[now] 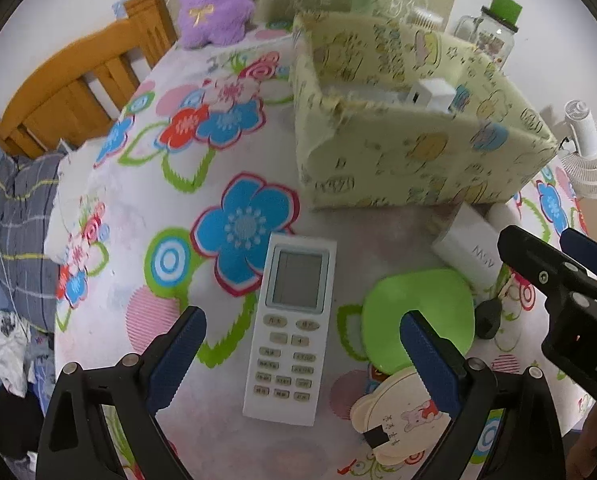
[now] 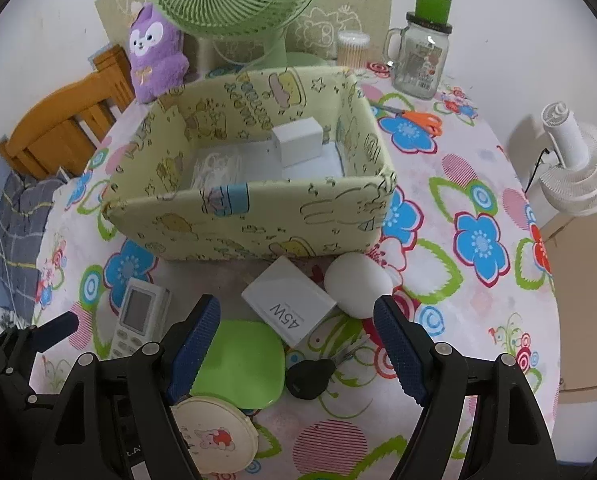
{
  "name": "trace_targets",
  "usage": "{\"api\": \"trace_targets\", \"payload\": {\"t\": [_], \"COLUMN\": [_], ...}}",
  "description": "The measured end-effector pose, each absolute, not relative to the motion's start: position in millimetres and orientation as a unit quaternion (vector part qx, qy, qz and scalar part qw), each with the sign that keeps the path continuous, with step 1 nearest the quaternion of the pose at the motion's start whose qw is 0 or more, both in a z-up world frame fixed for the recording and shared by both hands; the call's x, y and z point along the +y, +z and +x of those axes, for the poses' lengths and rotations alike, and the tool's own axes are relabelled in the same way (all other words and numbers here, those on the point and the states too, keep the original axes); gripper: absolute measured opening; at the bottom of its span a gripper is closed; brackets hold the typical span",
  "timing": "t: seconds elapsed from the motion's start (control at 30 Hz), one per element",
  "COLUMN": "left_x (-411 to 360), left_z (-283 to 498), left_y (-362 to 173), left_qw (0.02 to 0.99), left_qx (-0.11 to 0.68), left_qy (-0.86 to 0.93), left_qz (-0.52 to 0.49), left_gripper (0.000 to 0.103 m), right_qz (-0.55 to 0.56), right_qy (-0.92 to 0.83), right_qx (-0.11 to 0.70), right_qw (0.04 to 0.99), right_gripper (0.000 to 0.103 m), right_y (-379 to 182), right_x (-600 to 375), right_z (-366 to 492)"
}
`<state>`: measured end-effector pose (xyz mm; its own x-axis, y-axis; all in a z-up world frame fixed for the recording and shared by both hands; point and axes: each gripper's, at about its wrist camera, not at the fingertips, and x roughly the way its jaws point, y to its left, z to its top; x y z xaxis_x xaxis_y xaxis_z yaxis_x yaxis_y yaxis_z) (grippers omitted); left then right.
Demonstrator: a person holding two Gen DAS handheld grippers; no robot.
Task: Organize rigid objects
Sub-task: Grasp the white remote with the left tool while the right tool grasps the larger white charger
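Two grippers hang over the flowered tablecloth [image 2: 478, 184], both with jaws spread wide and nothing between the pads. We see the left gripper [image 1: 302, 364] straddling a long white plastic remote control with a grey screen [image 1: 292, 328], which lies flat on the cloth in front of the pale yellow fabric storage box printed with cartoon animals [image 2: 258, 216]. We judge the remote light, stiff and somewhat slick, best pinched across its narrow sides near the middle. The right gripper [image 2: 296, 344] hovers above a white rectangular charger block marked 45W [image 2: 288, 304], a black car key [image 2: 310, 374] and a round green plastic lid [image 2: 242, 364]; a smooth white egg-shaped object [image 2: 356, 288] touches the charger. We expect the charger to be compact, rigid and safe to squeeze across its flat faces.
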<state>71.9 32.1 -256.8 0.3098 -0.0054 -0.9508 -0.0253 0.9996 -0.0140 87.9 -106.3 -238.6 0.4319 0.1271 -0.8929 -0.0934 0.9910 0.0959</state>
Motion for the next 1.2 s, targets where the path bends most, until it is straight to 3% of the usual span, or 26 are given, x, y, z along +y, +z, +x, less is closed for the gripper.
{"api": "trace_targets", "payload": {"t": [0.4,0.67,0.87,1.0,1.2], "left_x": [32.3,26.5,29.0,30.9,34.4], "left_z": [70.6,70.2,72.8,78.0,80.7], "left_y": [-279.4,-286.0,-286.1,-285.9,-287.6], "left_qw": [0.793,0.791,0.794,0.793,0.791], "left_qx": [0.609,0.612,0.608,0.609,0.611], "left_qy": [0.008,0.004,0.01,0.022,0.019], "left_qz": [-0.012,-0.001,-0.01,0.001,0.009], "left_gripper": [0.098,0.091,0.079,0.053,0.048], "right_qz": [0.009,-0.002,0.002,-0.004,-0.021], "right_qy": [0.062,0.077,0.079,0.086,0.078], "right_qx": [0.551,0.558,0.563,0.563,0.558], "right_qw": [0.832,0.827,0.822,0.822,0.826], "right_gripper": [0.082,0.082,0.082,0.082,0.082], "right_y": [-271.4,-282.6,-290.5,-292.5,-297.0], "right_x": [-104.3,-98.9,-97.8,-91.7,-83.0], "right_z": [93.2,101.3,106.8,110.0,112.8]}}
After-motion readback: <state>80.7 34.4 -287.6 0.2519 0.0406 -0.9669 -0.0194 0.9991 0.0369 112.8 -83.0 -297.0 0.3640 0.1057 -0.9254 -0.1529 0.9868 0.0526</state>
